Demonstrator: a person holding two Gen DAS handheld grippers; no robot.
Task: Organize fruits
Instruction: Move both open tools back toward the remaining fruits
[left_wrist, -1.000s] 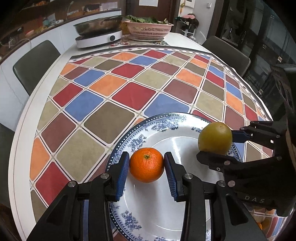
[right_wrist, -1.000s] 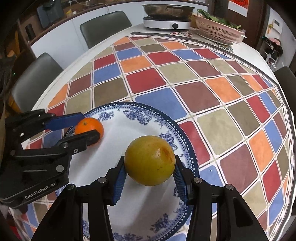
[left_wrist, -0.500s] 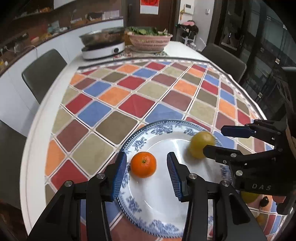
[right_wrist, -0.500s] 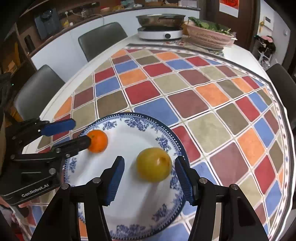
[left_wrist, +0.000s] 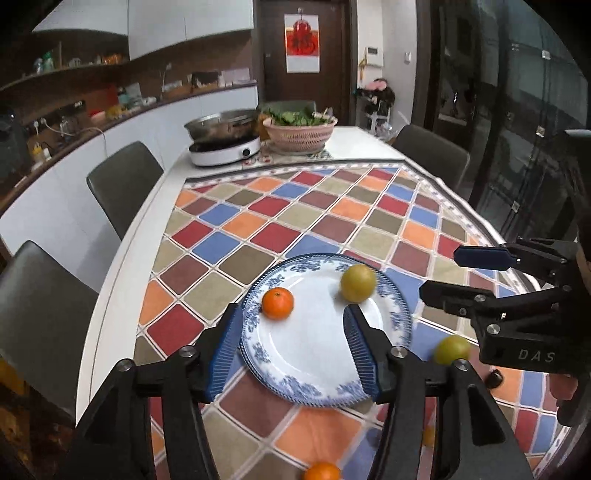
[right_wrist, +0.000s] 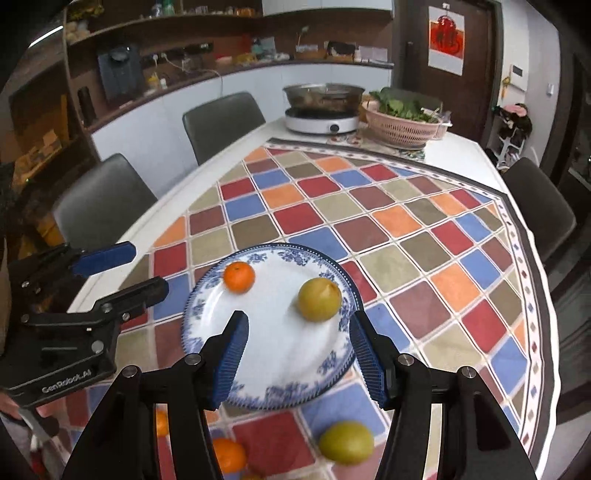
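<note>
Both grippers, left (left_wrist: 291, 350) and right (right_wrist: 297, 356), have just been opening, fingers released and empty above the plate (left_wrist: 295, 369); loose green fruit (right_wrist: 346, 441) lies desk-side nearer the right.

Left tongs (left_wrist: 291, 347) gape empty, jaws just opening; right tongs (right_wrist: 297, 354) likewise, tilted downward.

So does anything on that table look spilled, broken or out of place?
Nothing is spilled or broken. The orange and a yellow-green fruit sit apart on the blue-and-white plate. The one untidy thing: loose fruit lies on the tablecloth nearer the camera, another yellow-green one and another orange.
</note>
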